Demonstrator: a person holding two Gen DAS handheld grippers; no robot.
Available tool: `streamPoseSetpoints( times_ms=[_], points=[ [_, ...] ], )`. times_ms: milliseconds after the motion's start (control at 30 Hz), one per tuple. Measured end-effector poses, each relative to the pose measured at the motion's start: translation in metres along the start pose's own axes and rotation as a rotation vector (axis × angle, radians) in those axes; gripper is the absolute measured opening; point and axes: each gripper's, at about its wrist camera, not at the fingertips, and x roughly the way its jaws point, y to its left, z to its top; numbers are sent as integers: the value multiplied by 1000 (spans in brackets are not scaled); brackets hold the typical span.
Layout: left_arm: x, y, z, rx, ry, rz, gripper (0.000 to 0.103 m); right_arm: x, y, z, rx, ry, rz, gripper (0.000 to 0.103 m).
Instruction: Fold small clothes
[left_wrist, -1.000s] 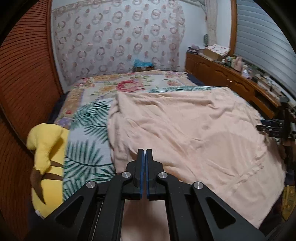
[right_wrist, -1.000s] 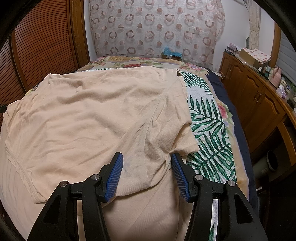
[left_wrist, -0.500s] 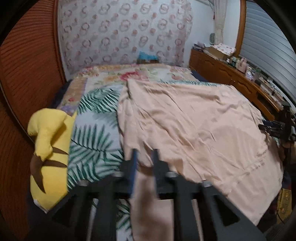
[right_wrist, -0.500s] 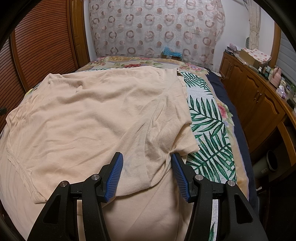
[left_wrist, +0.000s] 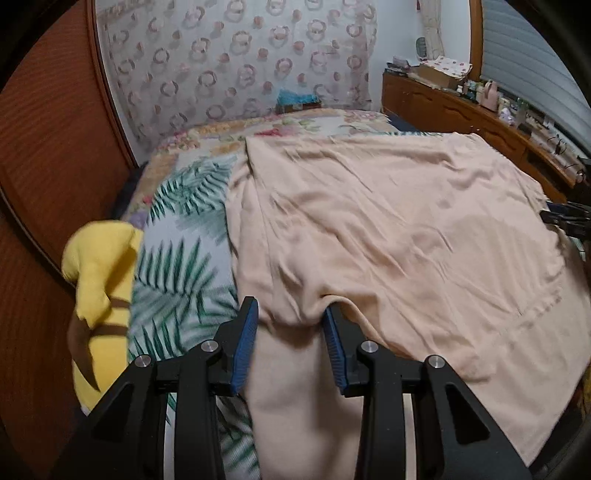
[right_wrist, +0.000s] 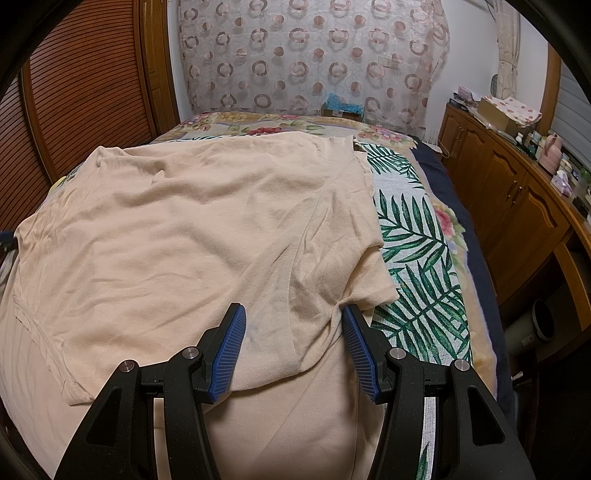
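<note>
One peach shirt (left_wrist: 388, 236) lies spread flat on the bed (left_wrist: 177, 266), over the leaf-print blanket. It looks thin, light and limp (creased all over), so it should drape and slide rather than hold shape; best taken at a hem or sleeve edge. The left claw (left_wrist: 291, 325) has just been opening, a bunched fold between its jaws, pads apart from it. The right claw (right_wrist: 293, 332) stands half open astride the sleeve (right_wrist: 354, 273), gripping nothing. No containers sit on the bed; a cardboard box (right_wrist: 498, 110) rests on the sideboard, contents unclear.
</note>
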Motion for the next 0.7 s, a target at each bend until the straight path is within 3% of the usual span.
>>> streamPoseSetpoints(
  times_ms=[100, 200, 267, 300, 333, 400, 567, 700],
  points=[
    [-3, -6, 9, 55, -30, 36, 37, 0, 0, 0, -1, 0, -2, 57],
    [-1, -10, 11, 93, -36, 21, 34, -1, -1, 1, -4, -2, -2, 57],
    [2, -11, 12, 110, -24, 0, 9, -3, -1, 1, 2, -6, 1, 57],
    [4, -11, 12, 106, -17, -7, 6, -5, -1, 1, 5, -13, 13, 56],
    [4, -11, 12, 97, -14, -11, 5, -8, 0, 1, 13, -23, 34, 53],
    [4, -8, 12, 77, -16, -23, 4, -10, 1, 2, 21, -24, 78, 36],
    [-1, -7, 14, 48, -31, -25, 4, -5, 10, 4, -24, 9, 85, 9],
    [-9, -4, 18, 15, -68, -28, 3, -4, 4, 6, -9, 10, 91, 2]
  ],
)
